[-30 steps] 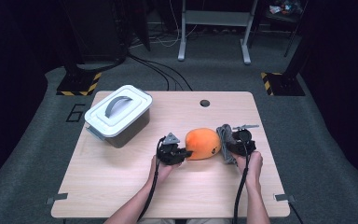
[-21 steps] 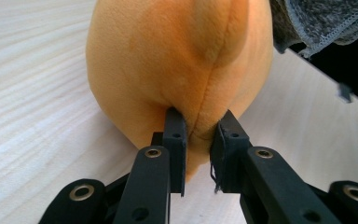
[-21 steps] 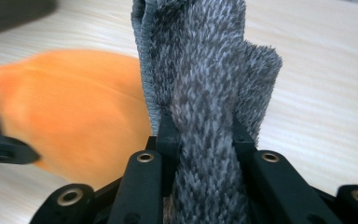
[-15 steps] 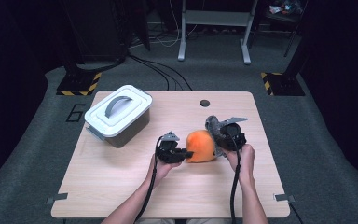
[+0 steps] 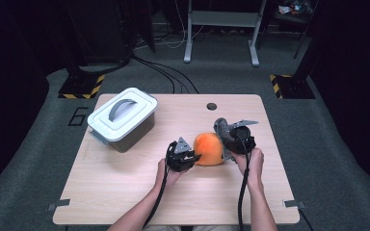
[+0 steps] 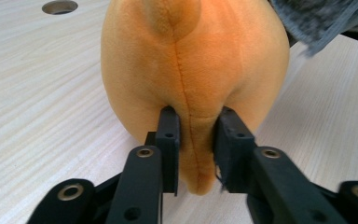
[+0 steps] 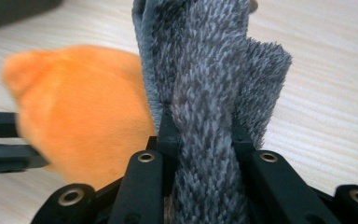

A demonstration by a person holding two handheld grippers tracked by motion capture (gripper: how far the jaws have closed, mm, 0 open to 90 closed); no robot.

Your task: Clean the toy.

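An orange plush toy (image 5: pixel 208 148) rests on the wooden table (image 5: pixel 125 192) near its middle. My left gripper (image 5: pixel 196 156) comes at it from the left and is shut on a fold along its seam (image 6: pixel 191 56), pads pressing from both sides (image 6: pixel 196 130). My right gripper (image 5: pixel 227 137) is at the toy's right side, shut on a grey fuzzy cloth (image 5: pixel 221 126). The cloth (image 7: pixel 205 70) rises in a bunch between its jaws (image 7: pixel 200 135), right beside the orange toy (image 7: pixel 84 126). A corner of the cloth (image 6: pixel 317 18) hangs over the toy's far side.
A grey box with a white handled lid (image 5: pixel 123 118) stands at the table's back left. A round hole (image 5: pixel 211 106) sits in the tabletop near the far edge. Both forearms come in over the near edge.
My right gripper has lifted the grey cloth and carried it left, close against the orange toy. My left gripper has kept its hold in place.
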